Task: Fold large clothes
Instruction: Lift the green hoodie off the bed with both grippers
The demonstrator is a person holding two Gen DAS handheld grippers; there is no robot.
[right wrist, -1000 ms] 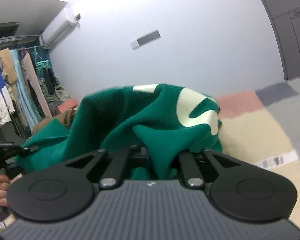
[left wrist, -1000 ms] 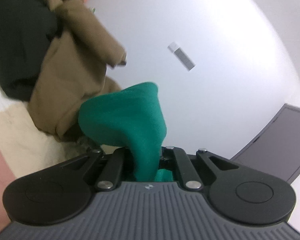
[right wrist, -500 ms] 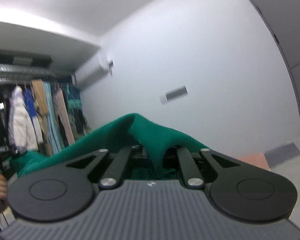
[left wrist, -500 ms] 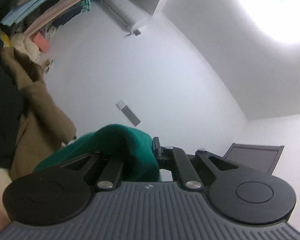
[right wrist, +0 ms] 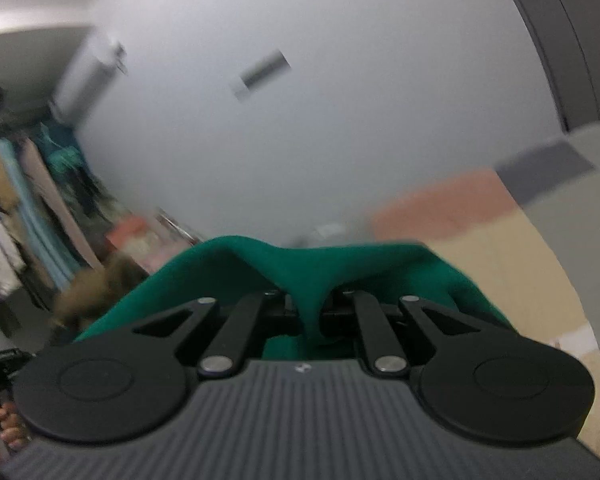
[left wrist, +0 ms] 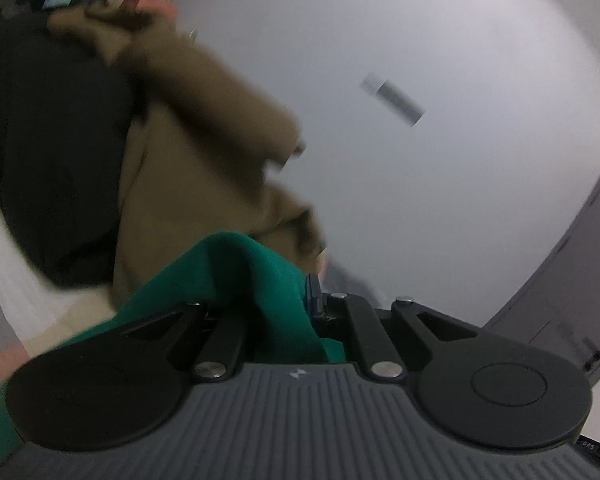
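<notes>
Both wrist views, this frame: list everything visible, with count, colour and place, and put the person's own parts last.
green garment: 1, green, bunched between the fingers of both grippers, draped over their fronts.
brown garment: 1, brown, heaped behind the green one in the left wrist view.
black garment: 1, black, left of the brown one.
patchwork cover: 1, beige, pink and grey blocks, right side of the right wrist view.
hanging clothes: several, blue, tan, white, blurred, far left on a rail.
air conditioner: 1, white, high on the wall.
wall plate: 1, grey, on the white wall.
wardrobe: 1, grey, top right.
left gripper: 1, black, shut on the green garment.
right gripper: 1, black, shut on the green garment.
hand: 1, bottom left of the right wrist view.
</notes>
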